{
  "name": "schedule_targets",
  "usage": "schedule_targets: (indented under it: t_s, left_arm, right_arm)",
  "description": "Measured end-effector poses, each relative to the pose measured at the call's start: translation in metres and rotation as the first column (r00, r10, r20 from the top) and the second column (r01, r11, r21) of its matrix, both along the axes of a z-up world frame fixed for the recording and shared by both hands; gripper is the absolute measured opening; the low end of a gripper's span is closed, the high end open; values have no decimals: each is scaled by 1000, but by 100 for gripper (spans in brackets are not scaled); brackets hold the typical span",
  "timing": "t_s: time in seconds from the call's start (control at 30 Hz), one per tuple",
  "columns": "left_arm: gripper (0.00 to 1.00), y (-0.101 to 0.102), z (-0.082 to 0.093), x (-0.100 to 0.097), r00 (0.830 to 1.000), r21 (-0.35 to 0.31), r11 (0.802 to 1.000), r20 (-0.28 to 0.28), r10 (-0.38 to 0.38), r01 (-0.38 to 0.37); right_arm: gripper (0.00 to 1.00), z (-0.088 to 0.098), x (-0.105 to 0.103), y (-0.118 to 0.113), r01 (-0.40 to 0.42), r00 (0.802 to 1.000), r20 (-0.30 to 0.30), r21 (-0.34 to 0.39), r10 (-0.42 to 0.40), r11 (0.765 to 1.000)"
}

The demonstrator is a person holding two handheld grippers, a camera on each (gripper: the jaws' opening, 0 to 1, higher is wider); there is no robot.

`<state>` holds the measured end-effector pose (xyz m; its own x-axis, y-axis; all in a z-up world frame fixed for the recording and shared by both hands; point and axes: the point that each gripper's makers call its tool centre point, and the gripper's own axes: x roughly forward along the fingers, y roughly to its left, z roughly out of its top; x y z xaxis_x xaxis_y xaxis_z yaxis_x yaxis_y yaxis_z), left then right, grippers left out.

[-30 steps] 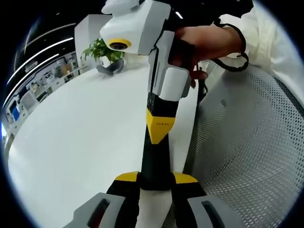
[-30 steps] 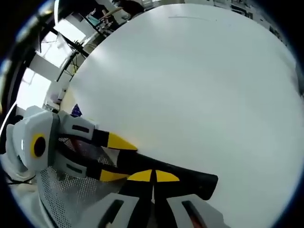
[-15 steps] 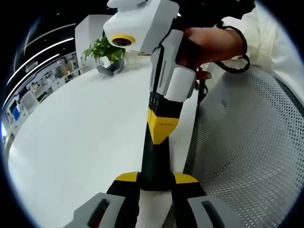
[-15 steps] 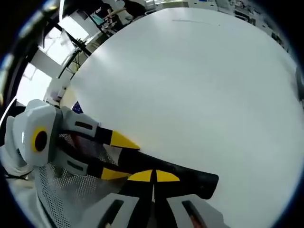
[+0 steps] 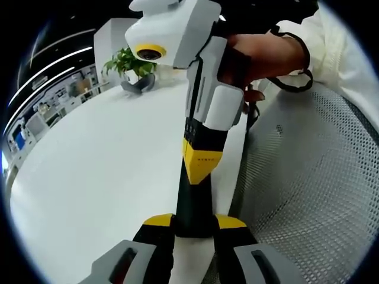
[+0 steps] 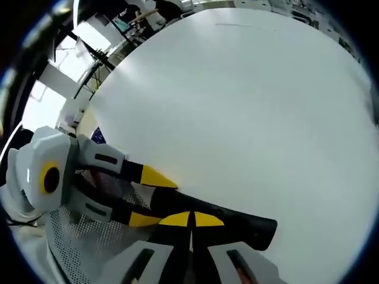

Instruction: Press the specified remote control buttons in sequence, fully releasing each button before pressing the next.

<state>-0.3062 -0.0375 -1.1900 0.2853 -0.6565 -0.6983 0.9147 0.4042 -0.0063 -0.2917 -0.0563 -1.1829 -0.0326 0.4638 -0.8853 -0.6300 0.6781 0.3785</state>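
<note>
A black remote control (image 5: 195, 204) runs up from the bottom of the left gripper view, and my left gripper (image 5: 195, 222) is shut on its near end, one yellow-tipped jaw on each side. My right gripper (image 5: 201, 163) comes down from above with its jaws shut, and its yellow tip rests on the remote's top face. In the right gripper view the shut right gripper (image 6: 190, 219) sits on the remote (image 6: 243, 223). There the left gripper (image 6: 149, 198) clamps the remote's left end. No buttons can be made out.
A broad white table (image 5: 89, 160) lies under the remote and shows again as the table (image 6: 249, 106). A potted plant (image 5: 126, 61) and a grey object (image 5: 137, 85) stand at its far end. Perforated metal mesh (image 5: 308, 183) borders the table. A hand (image 5: 260, 52) holds the right gripper.
The right gripper's tip has slid slightly nearer along the remote. The left gripper's hold on the remote is unchanged.
</note>
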Motion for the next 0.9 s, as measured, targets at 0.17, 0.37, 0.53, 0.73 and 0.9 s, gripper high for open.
schedule_targets:
  t_s: [0.17, 0.37, 0.53, 0.73, 0.9]
  left_arm:
    - [25, 0, 0, 0, 1000, 0, 1000, -2, 7, -7]
    - [25, -1, 0, 1, 1000, 0, 1000, -2, 29, -29]
    - [25, -2, 0, 1, 1000, -5, 1000, 0, 20, -20]
    - [25, -2, -1, 1, 1000, 0, 1000, 0, 19, -19]
    - [25, -2, 0, 1, 1000, 6, 1000, 0, 21, -21]
  right_arm:
    - [0, -1, -1, 1, -54, 997, 45, -33, 55, 998]
    - [0, -1, 0, 1, -48, 997, 65, -50, 52, 998]
    - [0, -2, 2, 0, -15, 999, 49, -69, 18, 998]
    - [0, -1, 0, 0, -36, 996, 81, -54, 40, 998]
    - [0, 1, -1, 1, -55, 992, 115, -29, 58, 998]
